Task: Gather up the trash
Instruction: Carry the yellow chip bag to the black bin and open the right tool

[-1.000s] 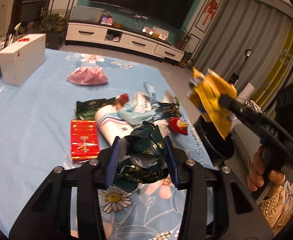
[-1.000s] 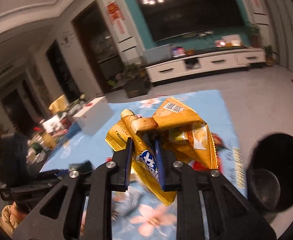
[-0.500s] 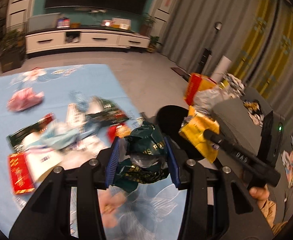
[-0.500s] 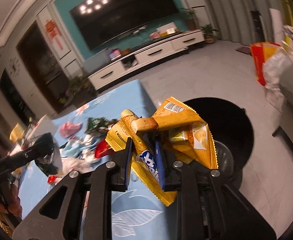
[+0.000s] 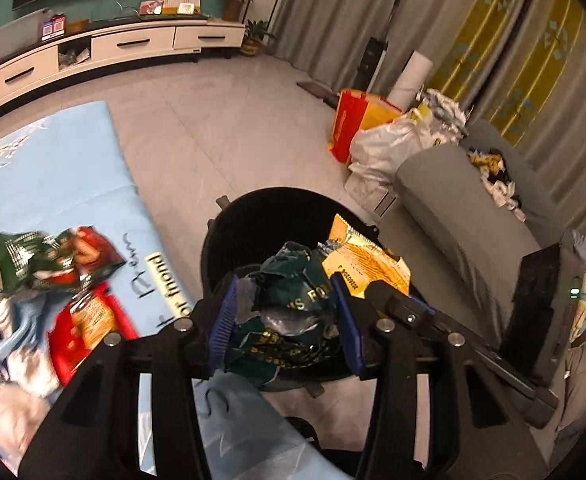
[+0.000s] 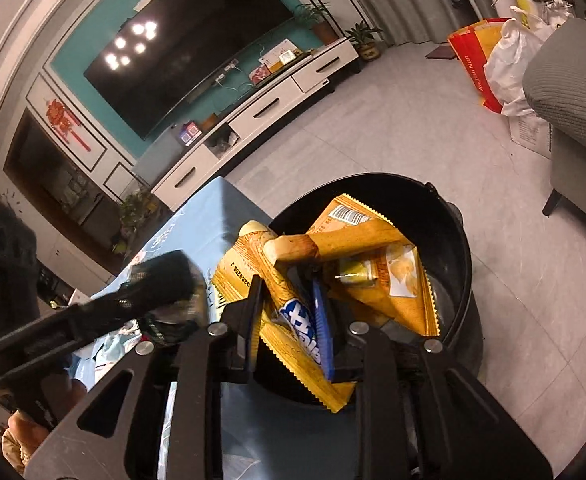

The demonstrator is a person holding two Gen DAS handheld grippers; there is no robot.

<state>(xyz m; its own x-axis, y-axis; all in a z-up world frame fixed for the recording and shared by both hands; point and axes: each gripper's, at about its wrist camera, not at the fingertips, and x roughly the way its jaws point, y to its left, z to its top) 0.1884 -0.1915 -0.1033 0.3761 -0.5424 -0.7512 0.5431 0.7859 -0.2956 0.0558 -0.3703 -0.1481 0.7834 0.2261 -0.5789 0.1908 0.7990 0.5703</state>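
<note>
Two handheld claws hang over a black trash bin (image 5: 253,216) standing on the floor just off the right edge of the tabletop (image 5: 53,168). The left claw (image 5: 285,316) has a crumpled dark green wrapper (image 5: 293,280) between its blue pads; its jaws have just been opening a little, yet the wrapper is pinched between them and has not dropped. The right claw (image 6: 289,320) grips a yellow snack bag (image 6: 373,264) by a narrow fold, its jaws likewise easing apart by a small amount, with the bag between them and its loose end hanging inside the bin's rim.

The job looks partway through. Both pieces are at the bin but neither is released. On the tabletop to the left lie more items to clear: a green-and-red wrapper (image 5: 53,256), a red packet (image 5: 85,320) and pale crumpled paper or plastic (image 5: 9,360) at the near left, blurred. How much is already in the bin cannot be told.

The tabletop wears a light blue cloth printed with flowers and lettering. Beyond is a grey tiled floor (image 5: 213,120), a white TV cabinet (image 5: 105,48) under a large dark television (image 6: 189,56) on a teal wall, grey curtains (image 5: 473,40) with yellow panels, a grey sofa (image 5: 465,200), and a red-and-yellow bag (image 5: 353,120) beside stuffed white sacks (image 5: 385,148) at the far right.
</note>
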